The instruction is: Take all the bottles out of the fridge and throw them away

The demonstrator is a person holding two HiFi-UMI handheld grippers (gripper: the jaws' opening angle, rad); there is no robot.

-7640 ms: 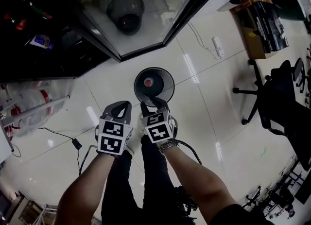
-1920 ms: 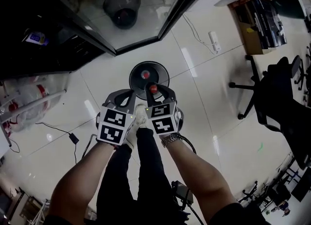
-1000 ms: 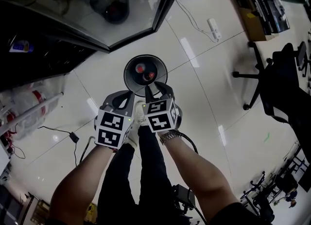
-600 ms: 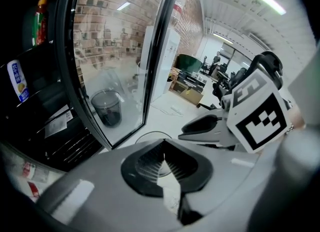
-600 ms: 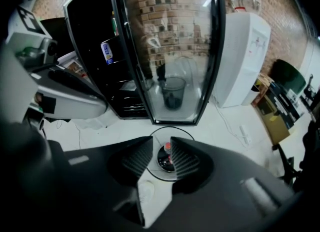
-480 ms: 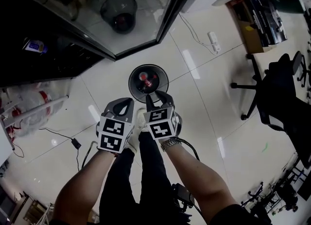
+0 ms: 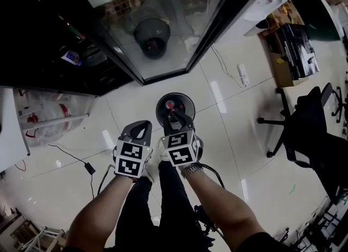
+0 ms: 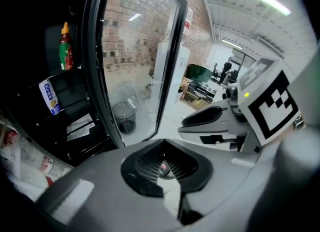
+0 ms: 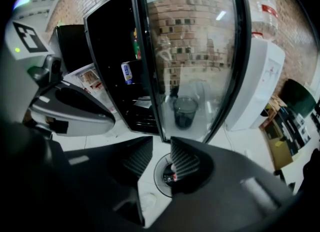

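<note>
While my right gripper [image 7: 176,116] hung above the bin [image 7: 159,110], neither gripper held a bottle.
Its jaws stood partly apart with nothing between them, and only the round dark bin showed through the gap. My left gripper [image 7: 143,123], just beside it, had its jaws closed together and empty. A red-capped bottle [image 7: 170,104] sat inside the bin. That bin stood on the white floor [image 7: 228,136], near the lower corner of the fridge's open glass door [image 7: 179,33]. Another red bottle [image 8: 65,45] stood upright inside the dark fridge [image 7: 43,33], behind the door's edge.
</note>
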